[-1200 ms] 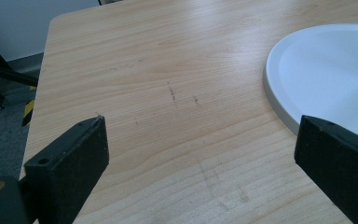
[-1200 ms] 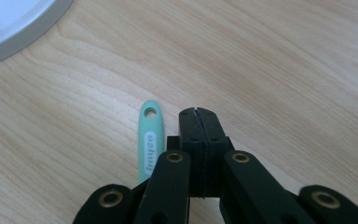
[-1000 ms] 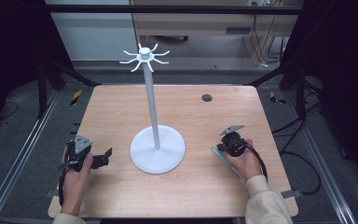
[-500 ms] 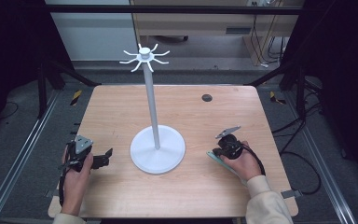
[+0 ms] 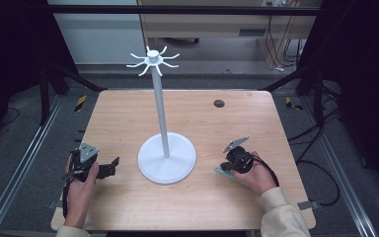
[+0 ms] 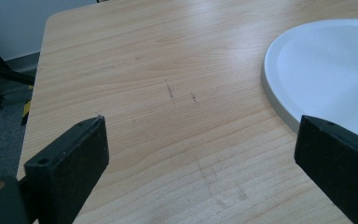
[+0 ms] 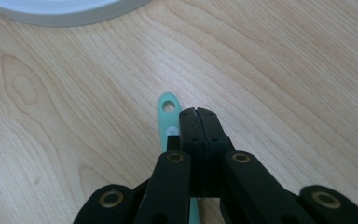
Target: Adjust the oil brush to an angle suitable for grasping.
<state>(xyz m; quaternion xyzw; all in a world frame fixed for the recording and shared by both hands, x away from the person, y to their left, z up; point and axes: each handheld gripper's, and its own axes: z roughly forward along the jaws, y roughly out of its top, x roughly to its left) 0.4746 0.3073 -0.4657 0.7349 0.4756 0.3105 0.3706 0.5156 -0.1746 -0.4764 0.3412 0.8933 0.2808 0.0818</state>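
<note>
Since the earlier frame, the right gripper [image 5: 227,168] has slid a little nearer the person's edge of the table [image 5: 128,113] and dropped lower; the left one has not moved.

Nearest the person, the right hand [image 5: 254,175] rests on the wood at the right side of the table. In the right gripper view, the black jaws are pressed together with no gap. A thin teal utensil [image 7: 168,116] lies flat on the table alongside and under them, its rounded end with a hanging hole poking out just ahead of the tips. Whether the jaws pinch it or only lie on top of it cannot be told.

At the left side, the left hand [image 5: 79,180] holds the left gripper [image 5: 112,165] with its jaws spread wide and nothing between them. It points toward the base of the white stand [image 5: 167,158] and sits just beside it.

Farther off, the stand's thin pole rises from the middle of the table to a ring of small hooks [image 5: 153,60] at the top, all bare. A small dark disc [image 5: 219,103] lies near the far edge.

The step in hand looks like picking up the teal utensil, most likely to hang it. The next move probably calls for a firm pinch on the handle, then a lift high enough for the hole to meet a hook, perhaps while the left gripper steadies the base.
</note>
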